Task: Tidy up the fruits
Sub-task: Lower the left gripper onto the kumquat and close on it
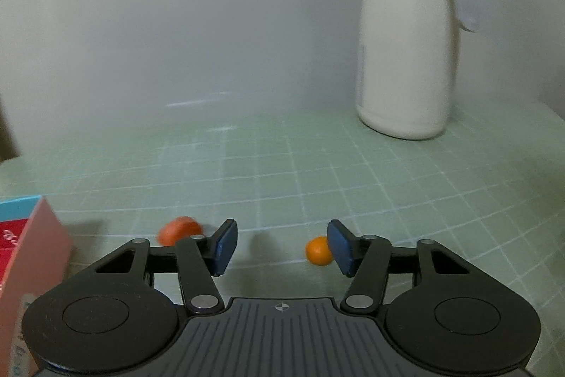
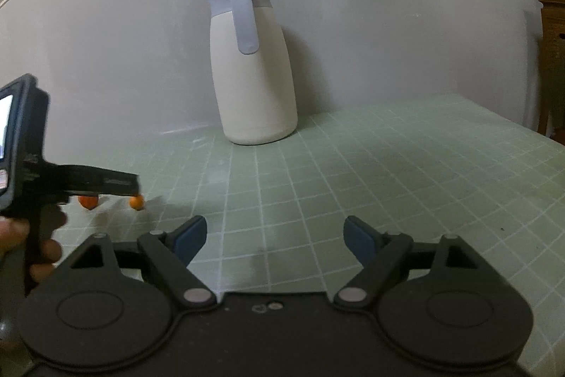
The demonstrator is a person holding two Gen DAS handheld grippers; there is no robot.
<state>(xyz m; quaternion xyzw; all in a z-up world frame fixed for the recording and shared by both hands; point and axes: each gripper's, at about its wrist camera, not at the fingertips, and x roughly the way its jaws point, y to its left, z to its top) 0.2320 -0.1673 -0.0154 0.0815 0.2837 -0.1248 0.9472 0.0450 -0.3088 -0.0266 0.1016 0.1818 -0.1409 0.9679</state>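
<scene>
**Two little oranges on the green mat, both claws empty**

Green grid mat [image 2: 388, 165] covers the whole surface, with a plain pale wall right behind its far edge. Biggest thing on it is a cream jug [image 2: 252, 76] with a grey lid and handle, standing upright at the far edge against the wall. Over by the left edge there's a pink and blue carton [image 1: 31, 257], only partly in the left wrist view.

Right gripper [image 2: 275, 237] hangs low over the near middle of the mat, jaws spread wide with only bare mat between them. Left gripper [image 1: 280, 246] is half spread and grasping nothing; a hand [image 2: 21, 246] holds its grip.

Fruit: a small round orange [image 1: 317, 251] sits on the mat just inside the right-hand pad [image 1: 340, 246], whether it's touching I can't tell. A redder, blurry one [image 1: 180, 230] lies outside the left-hand finger, between it and the carton.
</scene>
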